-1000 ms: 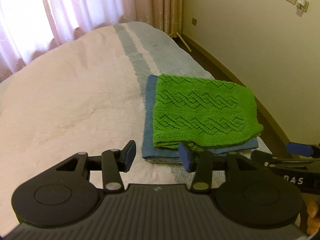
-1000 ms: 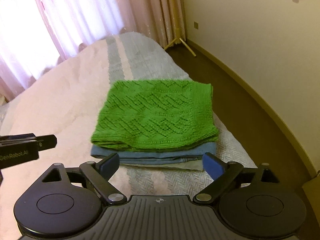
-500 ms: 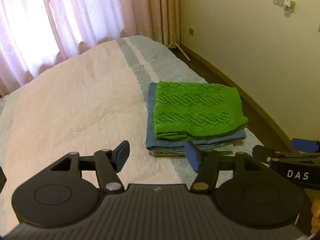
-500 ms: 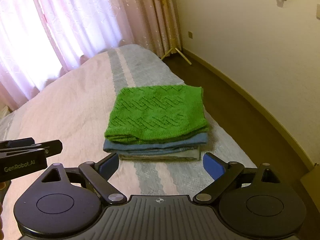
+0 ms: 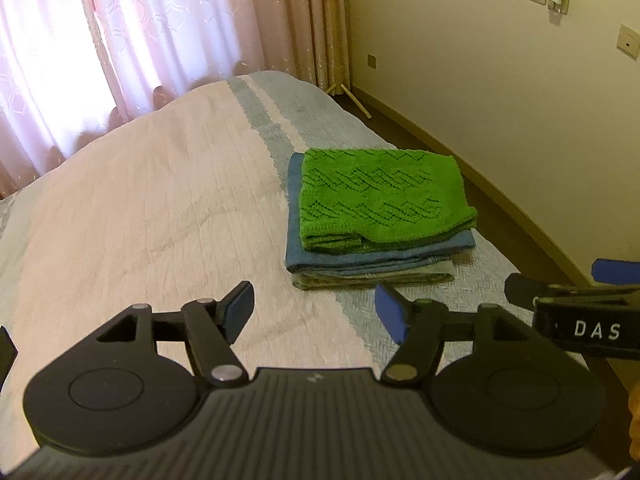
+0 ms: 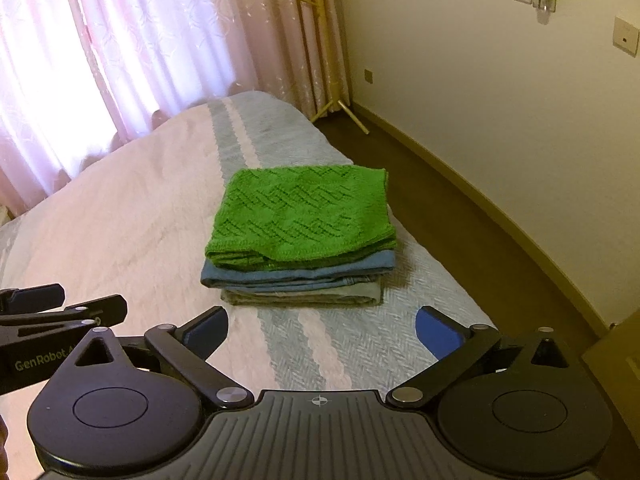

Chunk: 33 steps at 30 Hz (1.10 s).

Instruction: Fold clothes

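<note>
A folded green knit (image 6: pixel 300 216) tops a neat stack (image 6: pixel 298 276) of folded clothes on the bed (image 5: pixel 140 220). Both the left tool (image 5: pixel 314 312) and right tool (image 6: pixel 322 330) hang open and empty, short of the stack. If folding is done, the stack is best left undisturbed; any touch-up calls for light squaring of edges.

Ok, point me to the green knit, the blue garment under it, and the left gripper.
green knit (image 6: pixel 300 216): right wrist view, middle of its top face.
blue garment (image 6: pixel 296 275): right wrist view, front folded edge below the knit.
left gripper (image 5: pixel 314 312): left wrist view, gap midway between its open fingertips.
</note>
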Available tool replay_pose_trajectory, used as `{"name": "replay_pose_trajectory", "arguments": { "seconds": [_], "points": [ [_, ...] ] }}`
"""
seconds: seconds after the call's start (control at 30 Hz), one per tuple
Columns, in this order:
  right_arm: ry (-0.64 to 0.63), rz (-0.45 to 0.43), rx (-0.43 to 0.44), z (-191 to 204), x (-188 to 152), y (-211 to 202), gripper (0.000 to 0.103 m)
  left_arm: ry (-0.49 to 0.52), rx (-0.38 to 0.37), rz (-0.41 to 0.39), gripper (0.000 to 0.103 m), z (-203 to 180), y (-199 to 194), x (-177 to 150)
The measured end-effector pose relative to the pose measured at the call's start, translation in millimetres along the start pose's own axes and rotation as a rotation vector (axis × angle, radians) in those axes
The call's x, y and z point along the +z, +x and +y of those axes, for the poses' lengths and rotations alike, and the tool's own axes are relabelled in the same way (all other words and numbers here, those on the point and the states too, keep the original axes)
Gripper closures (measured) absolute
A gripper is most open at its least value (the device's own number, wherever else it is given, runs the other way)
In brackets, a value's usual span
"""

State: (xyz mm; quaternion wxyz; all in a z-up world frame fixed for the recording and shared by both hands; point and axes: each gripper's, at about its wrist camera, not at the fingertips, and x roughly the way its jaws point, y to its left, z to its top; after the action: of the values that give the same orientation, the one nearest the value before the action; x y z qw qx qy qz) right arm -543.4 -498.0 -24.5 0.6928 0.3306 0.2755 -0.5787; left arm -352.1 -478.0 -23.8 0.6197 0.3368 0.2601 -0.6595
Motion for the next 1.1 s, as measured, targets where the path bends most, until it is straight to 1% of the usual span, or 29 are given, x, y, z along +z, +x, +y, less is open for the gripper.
{"name": "replay_pose_trajectory", "arguments": {
  "seconds": [0.2,0.27,0.33,0.5,0.6,0.7,0.83,1.1],
  "points": [
    [-0.02,-0.006,-0.012,5.2,-5.7,-7.3,0.001,0.01,-0.012,-0.02,0.034,0.3,-9.9,-9.9],
    [-0.019,-0.005,-0.02,6.3,-7.0,-8.4,0.001,0.014,-0.017,-0.027,0.029,1.1,-11.5,-11.2],
    [-0.014,-0.002,-0.024,6.6,-8.3,-8.9,0.001,0.016,-0.021,-0.032,0.026,1.9,-12.6,-12.3],
    [0.007,-0.005,-0.033,6.0,-9.8,-9.1,0.001,0.01,-0.033,-0.029,0.022,5.6,-11.9,-14.0],
    [0.012,-0.008,-0.044,5.7,-9.4,-7.8,0.001,0.015,-0.025,-0.022,0.019,6.5,-9.1,-14.8],
    [0.008,-0.009,-0.066,6.1,-8.8,-5.1,0.001,0.047,0.0,-0.033,0.014,2.7,-7.7,-16.5],
    [-0.002,-0.011,-0.09,5.9,-8.0,-1.3,0.001,0.057,-0.001,-0.023,0.014,0.5,-2.1,-17.3],
    [-0.008,0.021,-0.096,3.1,-10.0,12.0,0.001,0.045,0.013,0.012,0.014,3.6,12.3,-18.5]
  ]
}}
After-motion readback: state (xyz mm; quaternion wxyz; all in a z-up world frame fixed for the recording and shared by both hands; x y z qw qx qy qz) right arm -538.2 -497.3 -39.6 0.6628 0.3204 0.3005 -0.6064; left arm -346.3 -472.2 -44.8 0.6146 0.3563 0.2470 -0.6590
